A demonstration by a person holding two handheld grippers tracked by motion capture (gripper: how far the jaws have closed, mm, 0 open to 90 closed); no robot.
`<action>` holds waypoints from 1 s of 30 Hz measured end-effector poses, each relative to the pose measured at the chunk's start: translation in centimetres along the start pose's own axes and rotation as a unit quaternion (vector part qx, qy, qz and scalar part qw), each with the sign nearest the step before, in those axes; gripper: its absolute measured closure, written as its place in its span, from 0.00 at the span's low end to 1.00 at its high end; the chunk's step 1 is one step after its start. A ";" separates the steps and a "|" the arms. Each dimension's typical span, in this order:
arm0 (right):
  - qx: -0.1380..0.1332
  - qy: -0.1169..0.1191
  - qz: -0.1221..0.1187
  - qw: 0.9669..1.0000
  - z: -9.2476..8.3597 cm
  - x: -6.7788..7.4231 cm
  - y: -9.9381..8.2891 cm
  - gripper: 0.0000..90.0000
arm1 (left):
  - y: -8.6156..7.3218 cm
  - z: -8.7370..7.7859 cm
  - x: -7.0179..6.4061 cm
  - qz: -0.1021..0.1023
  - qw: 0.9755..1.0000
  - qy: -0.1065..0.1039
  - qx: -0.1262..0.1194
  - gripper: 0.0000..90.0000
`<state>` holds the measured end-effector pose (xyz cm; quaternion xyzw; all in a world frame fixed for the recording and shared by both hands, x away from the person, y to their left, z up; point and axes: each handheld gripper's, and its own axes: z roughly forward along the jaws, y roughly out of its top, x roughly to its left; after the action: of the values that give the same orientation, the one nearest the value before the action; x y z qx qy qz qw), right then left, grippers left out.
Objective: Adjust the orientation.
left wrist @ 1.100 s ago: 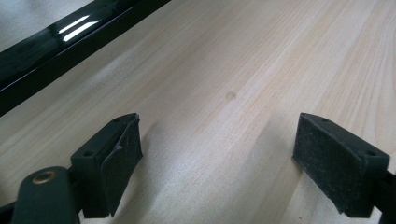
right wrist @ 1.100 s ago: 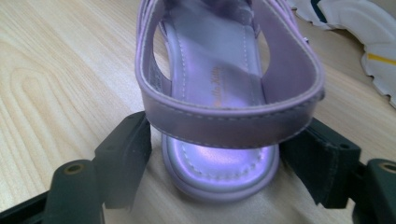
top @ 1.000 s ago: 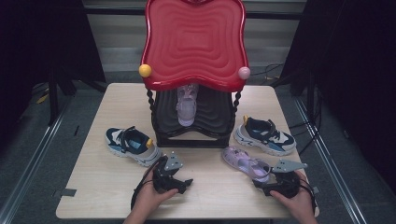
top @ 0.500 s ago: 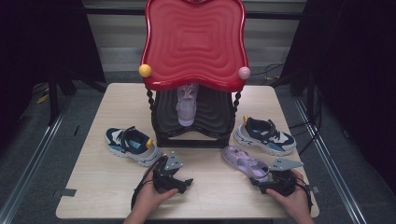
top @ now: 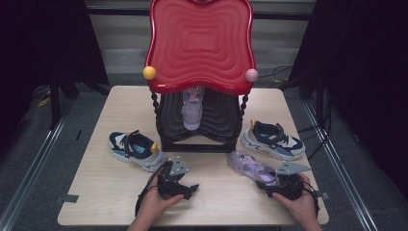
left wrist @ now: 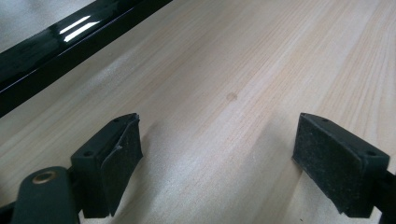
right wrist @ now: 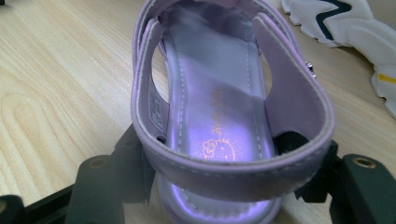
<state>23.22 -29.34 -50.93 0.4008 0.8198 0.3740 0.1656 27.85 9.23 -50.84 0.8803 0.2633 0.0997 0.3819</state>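
A purple sandal point(top: 250, 166) lies on the table's front right, toe pointing away to the left. My right gripper point(top: 273, 185) is at its heel. In the right gripper view the jaws stand on either side of the sandal's point(right wrist: 219, 107) heel strap and have just been closing; the right gripper point(right wrist: 224, 172) has its pads against both sides of it. A matching purple sandal point(top: 192, 108) stands on the lower shelf of the red rack point(top: 199, 43). My left gripper point(top: 191, 188) rests at the front middle, open, with bare wood between the jaws of the left gripper point(left wrist: 219, 158).
A blue and white sneaker point(top: 134, 149) lies left of the rack. Its mate point(top: 272, 139) lies to the right, just behind the sandal, and its white sole point(right wrist: 341, 23) is at the top right of the right gripper view. A yellow knob point(top: 149, 72) and a pink knob point(top: 251, 75) jut from the rack's top.
The right gripper has slid a little left and forward onto the sandal's heel. The left hand and gripper have stayed put.
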 end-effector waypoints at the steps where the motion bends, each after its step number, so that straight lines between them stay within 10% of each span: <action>1: 0.000 0.000 0.000 1.000 0.0 0.0 0.0 0.39 | 0.0 0.0 0.0 0.000 1.000 0.000 0.000 0.16; 30: -0.011 0.001 0.006 1.000 -0.5 0.1 -0.4 0.42 | 0.0 0.0 0.0 0.000 1.000 -0.001 0.000 0.16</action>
<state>22.68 -29.70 -50.85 0.4034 0.8132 0.3847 0.1670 27.86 9.23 -50.83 0.8804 0.2632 0.0989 0.3818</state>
